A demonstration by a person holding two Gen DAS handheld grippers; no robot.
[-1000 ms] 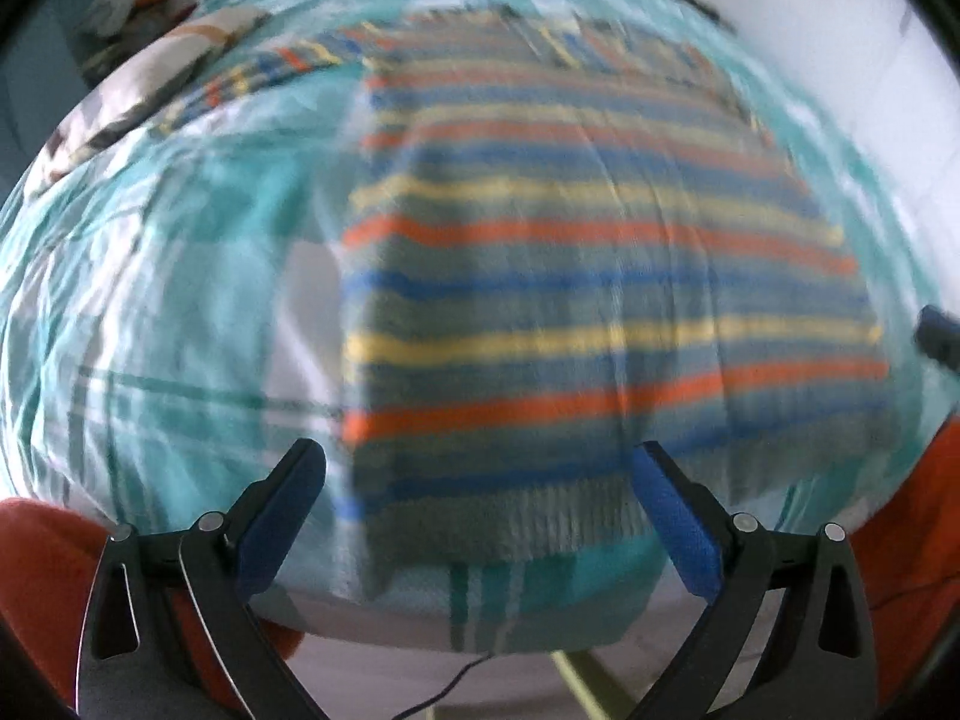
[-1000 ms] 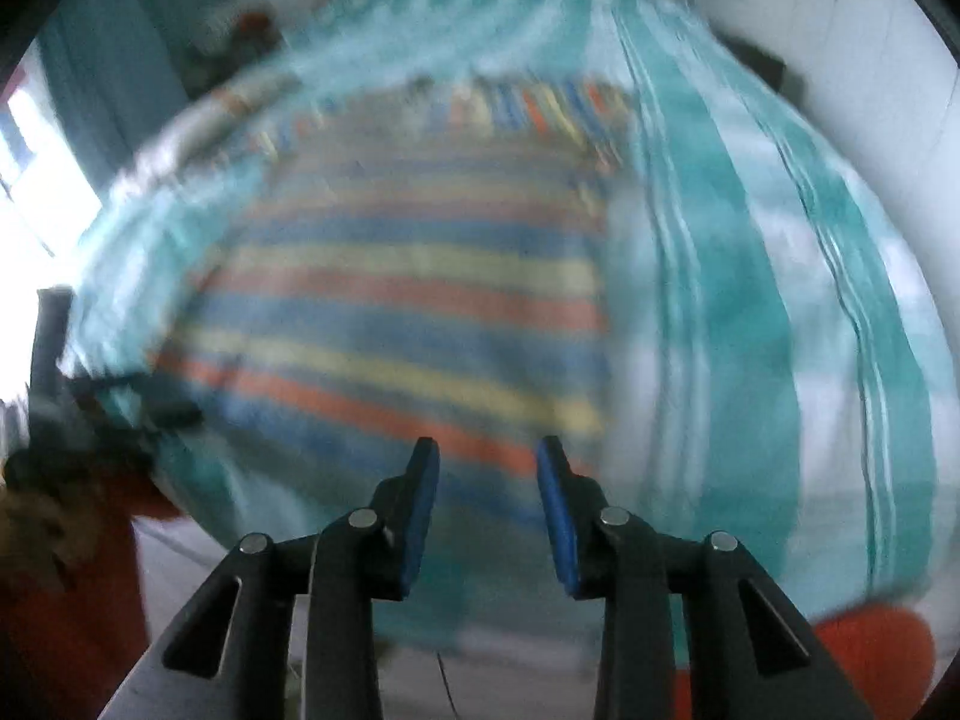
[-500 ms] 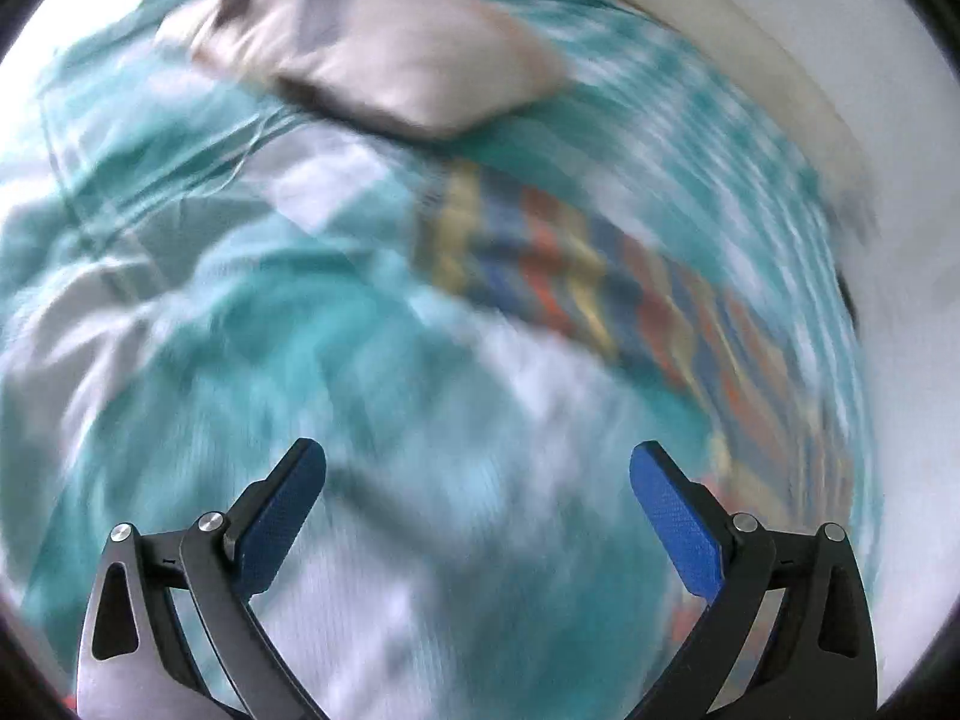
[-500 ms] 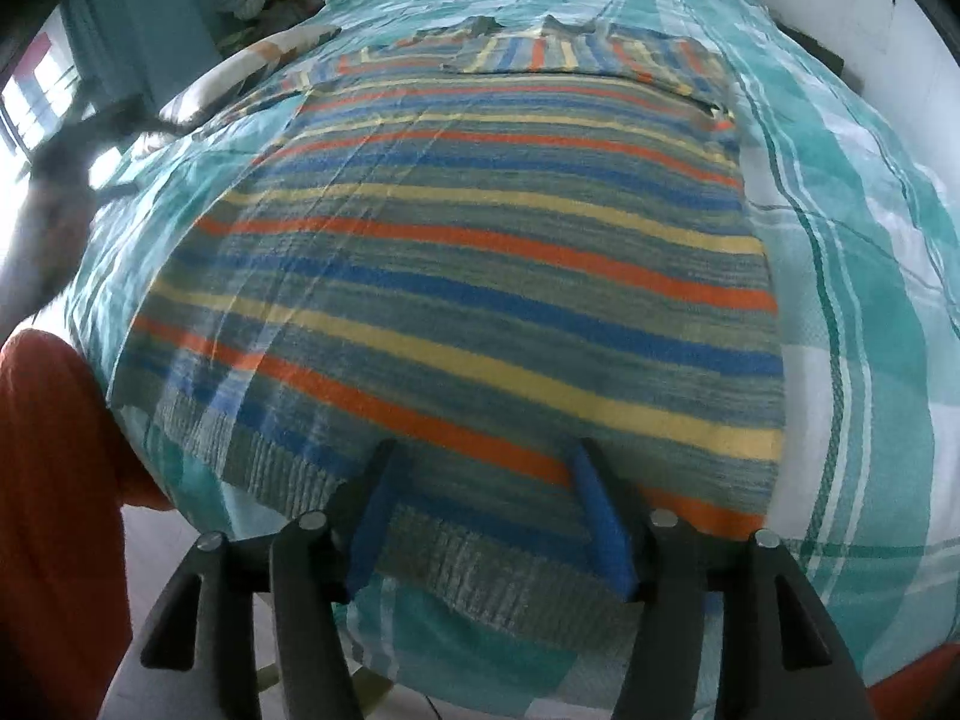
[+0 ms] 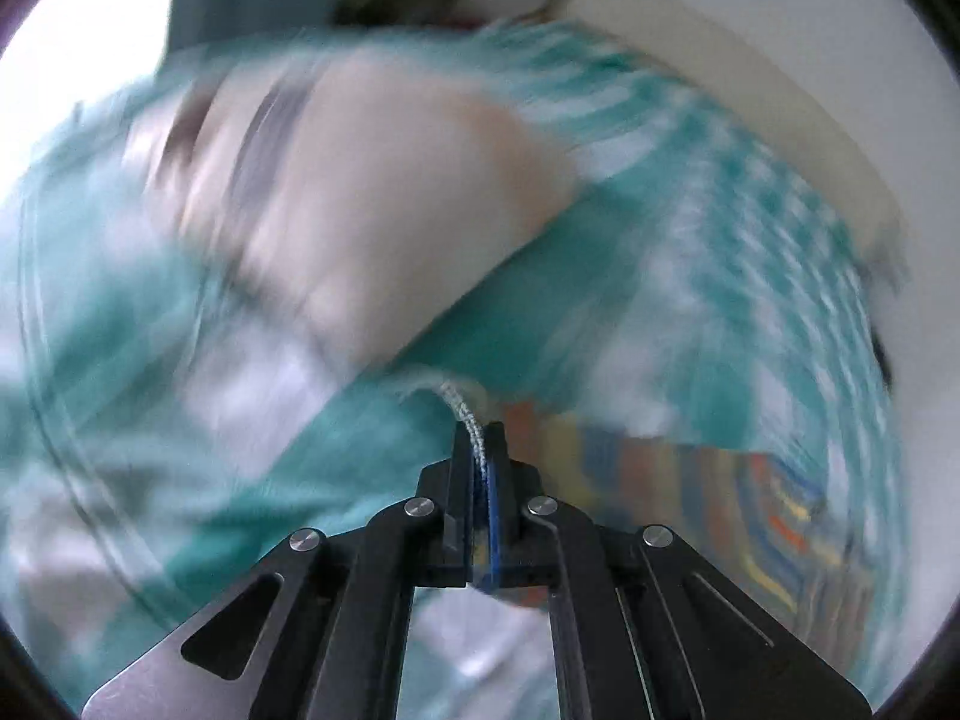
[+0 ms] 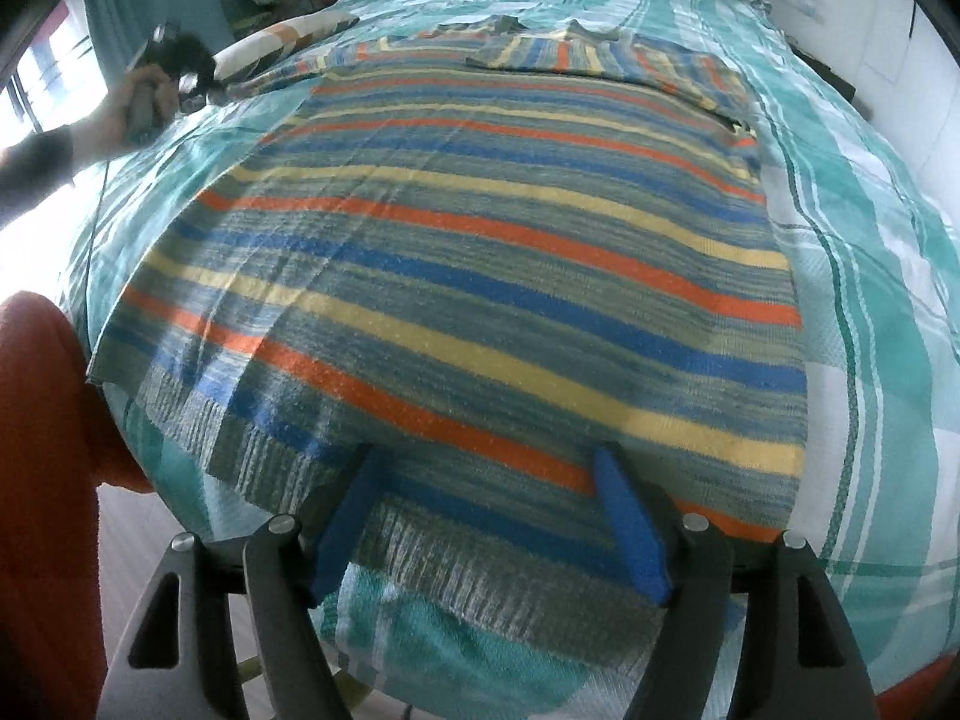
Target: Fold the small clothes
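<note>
The striped sweater (image 6: 480, 276) lies flat on the checked bedspread (image 6: 870, 276). Left gripper (image 5: 480, 444) is clamped on its ribbed cuff. Right gripper (image 6: 486, 516) is spread wide, straddling the near hem.

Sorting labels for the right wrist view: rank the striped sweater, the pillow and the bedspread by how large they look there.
1. Bedspread, reaching past the sweater on both sides.
2. Striped sweater, filling most of the frame.
3. Pillow, smallest, though it lies far from the camera, so its true size is unsure.
</note>
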